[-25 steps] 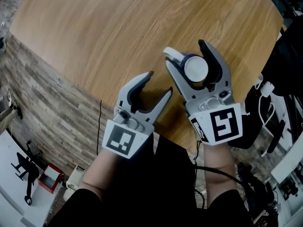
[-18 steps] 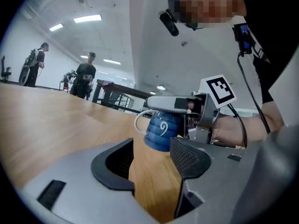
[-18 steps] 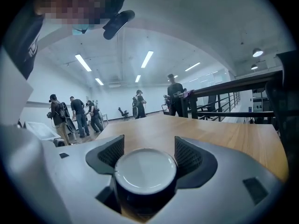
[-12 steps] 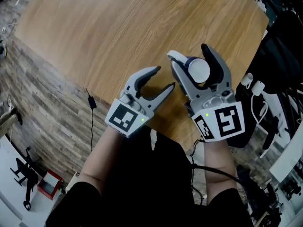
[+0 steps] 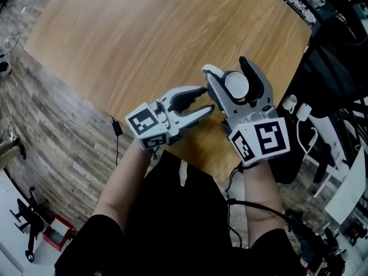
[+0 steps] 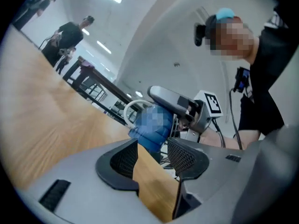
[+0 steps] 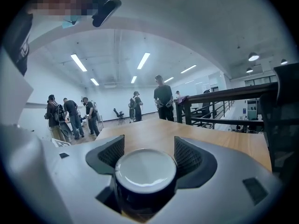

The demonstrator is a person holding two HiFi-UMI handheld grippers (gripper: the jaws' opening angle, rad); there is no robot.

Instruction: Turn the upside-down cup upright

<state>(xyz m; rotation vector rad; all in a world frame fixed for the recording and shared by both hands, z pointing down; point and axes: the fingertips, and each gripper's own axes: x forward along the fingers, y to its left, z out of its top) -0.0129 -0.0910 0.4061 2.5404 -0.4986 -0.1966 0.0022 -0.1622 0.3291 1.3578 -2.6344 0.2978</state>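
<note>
The right gripper (image 5: 226,69) is clamped on the dark cup (image 5: 237,85), whose white base faces up, so it is not yet turned over. Over the last second this gripper has carried the cup up and it now appears clear of the wooden table (image 5: 144,39). Meanwhile the left gripper (image 5: 205,99) has swung round to point at the cup from just beside it. Its jaws are spread with nothing between them and have just been closing a little. That looks like preparation for a handover or a two-handed flip.
</note>
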